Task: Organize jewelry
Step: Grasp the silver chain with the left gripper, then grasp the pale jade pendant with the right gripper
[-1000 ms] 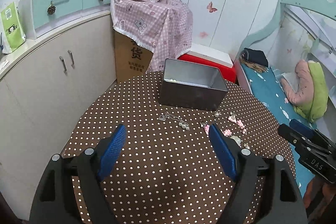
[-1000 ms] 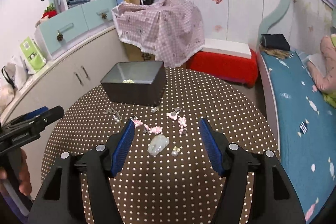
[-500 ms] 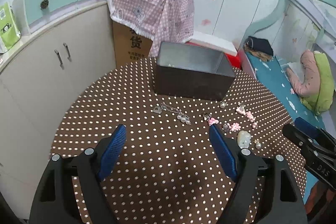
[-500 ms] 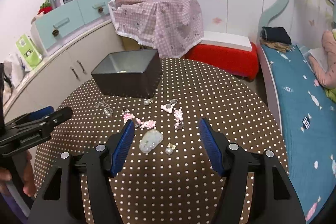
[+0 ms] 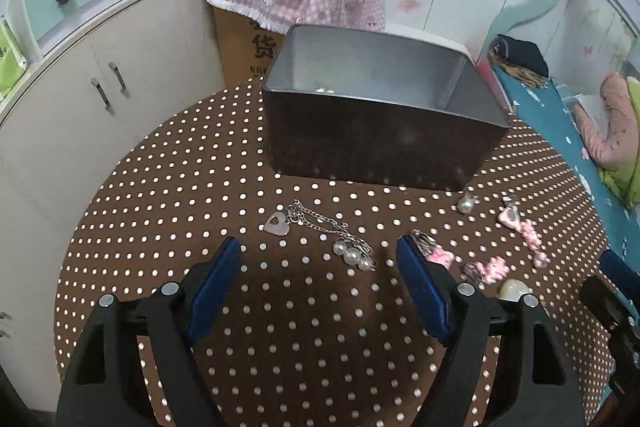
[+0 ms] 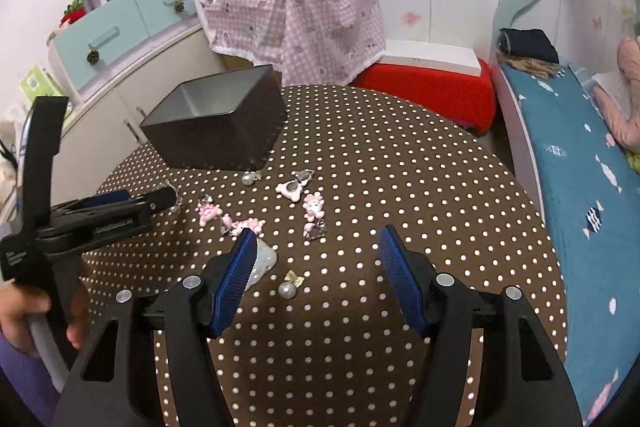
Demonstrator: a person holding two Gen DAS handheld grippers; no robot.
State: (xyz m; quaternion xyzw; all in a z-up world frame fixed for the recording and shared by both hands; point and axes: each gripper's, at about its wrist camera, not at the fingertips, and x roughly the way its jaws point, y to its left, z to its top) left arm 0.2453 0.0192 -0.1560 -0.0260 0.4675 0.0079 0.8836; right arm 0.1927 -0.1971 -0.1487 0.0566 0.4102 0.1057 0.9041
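Observation:
A silver chain [image 5: 316,223] with a heart tag and three pearls lies on the dotted tablecloth [image 5: 280,327] in front of a dark metal box [image 5: 384,143]. My left gripper [image 5: 318,245] hovers over it, its jaws closing; the pearls lie between the tips, untouched. Pink charms [image 5: 492,269] and a pale jade pendant [image 5: 514,287] sit to its right. My right gripper [image 6: 318,235] is open above the table. A pearl earring [image 6: 289,287] lies between its fingers, the jade pendant [image 6: 264,261] half hidden behind the left one. Pink charms [image 6: 313,207] lie just ahead. The left gripper [image 6: 160,201] reaches in from the left.
The box [image 6: 224,143] stands at the table's far left with something small inside. Behind are a white cabinet [image 5: 100,99], a carton under pink checked cloth [image 6: 296,15], a red stool [image 6: 432,91] and a bed [image 6: 580,167] on the right. A hand [image 6: 24,311] grips the left handle.
Both grippers have sunk toward the table. The left one moved forward up to the chain. The right one came over the earring, and the jade pendant slid behind its left finger.

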